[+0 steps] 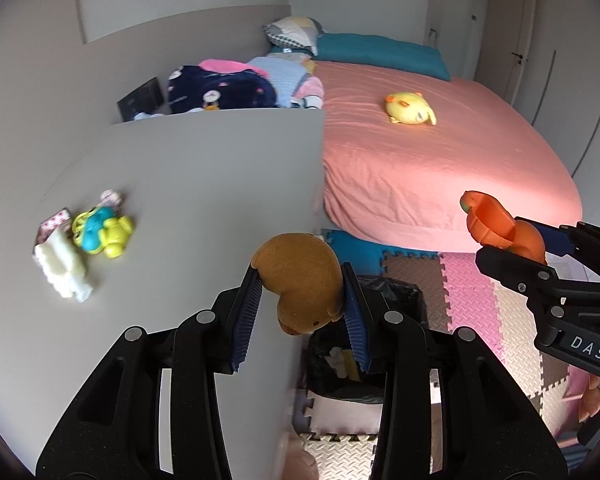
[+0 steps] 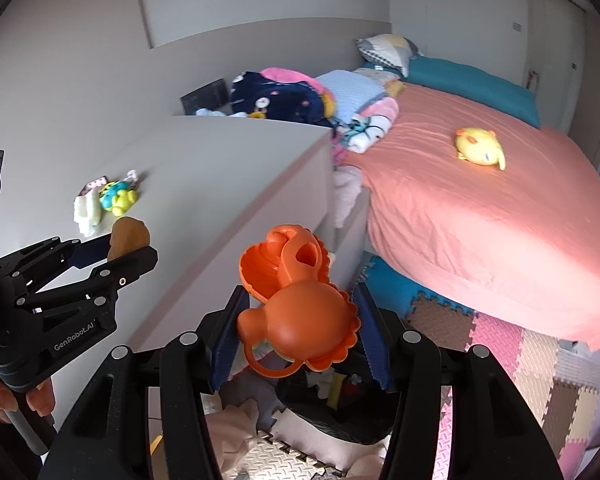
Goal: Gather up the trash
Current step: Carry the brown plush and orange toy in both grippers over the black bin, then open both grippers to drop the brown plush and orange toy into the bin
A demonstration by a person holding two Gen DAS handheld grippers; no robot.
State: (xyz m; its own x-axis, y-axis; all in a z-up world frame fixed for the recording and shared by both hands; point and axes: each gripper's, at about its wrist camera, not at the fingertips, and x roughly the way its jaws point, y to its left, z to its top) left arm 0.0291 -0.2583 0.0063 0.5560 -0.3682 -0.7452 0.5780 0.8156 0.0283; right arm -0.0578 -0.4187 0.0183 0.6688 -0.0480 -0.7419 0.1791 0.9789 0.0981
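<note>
My left gripper (image 1: 302, 276) is shut on a brown plush toy (image 1: 300, 280), held over the edge of a grey cabinet top (image 1: 180, 168). My right gripper (image 2: 298, 320) is shut on an orange plastic toy (image 2: 300, 312) with a ring at its lower end. Below both, on the floor, stands a bin lined with a black bag (image 1: 396, 296), with several items inside. In the right wrist view the bin (image 2: 340, 416) lies just under the orange toy. The left gripper (image 2: 120, 246) with the brown plush shows at the left there, and the right gripper (image 1: 512, 246) shows at the right of the left wrist view.
On the cabinet top lie a yellow-and-blue toy (image 1: 100, 232), a white plastic piece (image 1: 62, 268) and a small patterned packet (image 1: 54, 220). A bed with a pink sheet (image 1: 420, 160) holds a yellow plush (image 1: 410, 109) and piled blankets (image 1: 220, 88). Foam puzzle mats (image 1: 480, 292) cover the floor.
</note>
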